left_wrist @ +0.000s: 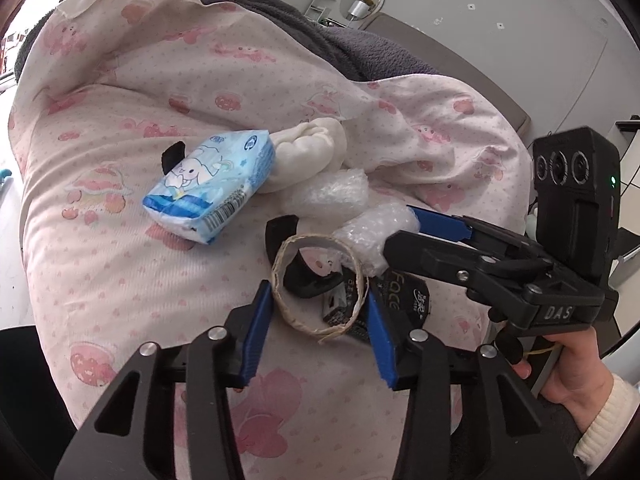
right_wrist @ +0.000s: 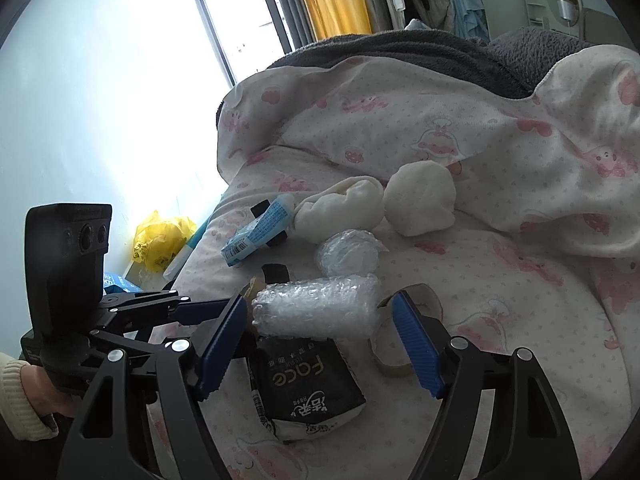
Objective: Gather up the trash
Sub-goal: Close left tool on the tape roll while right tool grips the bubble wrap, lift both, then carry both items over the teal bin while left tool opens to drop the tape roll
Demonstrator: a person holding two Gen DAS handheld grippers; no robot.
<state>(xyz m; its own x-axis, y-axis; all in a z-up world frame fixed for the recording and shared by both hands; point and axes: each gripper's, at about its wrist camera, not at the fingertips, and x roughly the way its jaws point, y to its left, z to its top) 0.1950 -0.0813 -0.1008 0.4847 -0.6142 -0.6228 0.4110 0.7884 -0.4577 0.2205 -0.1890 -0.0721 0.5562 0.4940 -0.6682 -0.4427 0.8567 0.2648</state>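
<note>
While both claws stand released, the left claw (left_wrist: 318, 312) around a cardboard ring (left_wrist: 318, 286) and the right claw (right_wrist: 320, 344) around a bubble-wrap roll (right_wrist: 316, 304), every scrap lies uncollected on the bed (left_wrist: 120, 280).

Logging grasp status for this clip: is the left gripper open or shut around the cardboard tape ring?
Open. The left gripper has its blue fingers standing either side of the cardboard tape ring, with gaps visible; the ring lies on the quilt.

Both wrist views look down close on the bed (left_wrist: 120, 280); both share the bubble wrap (left_wrist: 376, 232) (right_wrist: 320, 312).
</note>
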